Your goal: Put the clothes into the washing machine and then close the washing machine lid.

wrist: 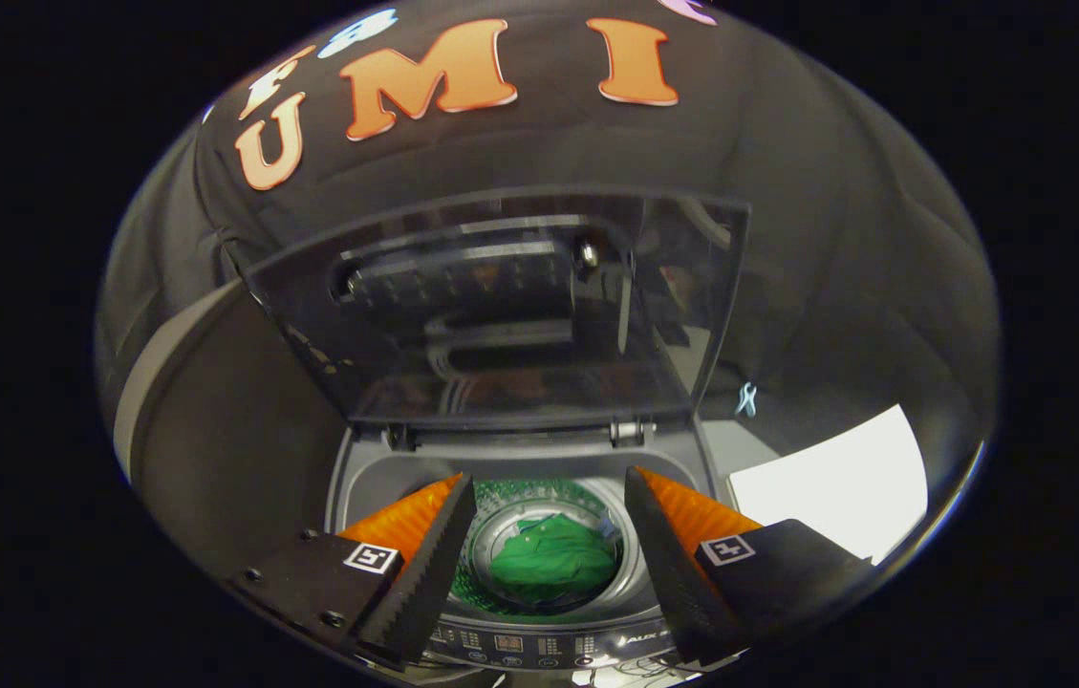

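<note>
Gripper (549, 516) fingers hung wide apart, empty, over green clothes (550, 562) crumpled in the washing machine (377, 468); lid (501, 306) stood upright.

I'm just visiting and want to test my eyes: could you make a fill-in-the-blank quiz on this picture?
1. The green garment lies inside the washing machine's ____.
2. The machine's transparent lid stands ____.
3. The gripper has its fingers ____, holding nothing.

Missing words: drum; open; apart

Green clothes (550, 562) – grey washer (377, 478), dark see-thru lid (501, 315).
</note>
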The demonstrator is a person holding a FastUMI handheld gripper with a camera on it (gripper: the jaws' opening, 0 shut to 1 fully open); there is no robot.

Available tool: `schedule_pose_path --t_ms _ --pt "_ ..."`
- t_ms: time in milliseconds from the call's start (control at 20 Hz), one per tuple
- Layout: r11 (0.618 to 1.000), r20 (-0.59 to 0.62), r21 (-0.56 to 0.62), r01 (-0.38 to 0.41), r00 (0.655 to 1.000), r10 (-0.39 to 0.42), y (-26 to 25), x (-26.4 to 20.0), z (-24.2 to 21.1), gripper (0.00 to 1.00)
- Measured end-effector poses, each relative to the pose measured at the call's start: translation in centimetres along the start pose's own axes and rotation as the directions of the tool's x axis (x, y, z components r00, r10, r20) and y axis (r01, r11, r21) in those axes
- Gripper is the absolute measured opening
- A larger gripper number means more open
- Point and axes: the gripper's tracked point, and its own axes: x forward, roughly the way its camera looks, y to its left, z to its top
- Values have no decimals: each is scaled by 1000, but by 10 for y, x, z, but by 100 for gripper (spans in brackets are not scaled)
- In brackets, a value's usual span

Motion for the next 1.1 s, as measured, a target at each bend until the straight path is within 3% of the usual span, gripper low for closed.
schedule_pose_path --t_ms 300,650,1100 --pt "998 105 17 -54 993 52 19 -25 79 99" --pt "1000 183 22 -22 983 18 21 -8 149 99" --pt "999 166 -50 6 986 2 40 36 171 99"
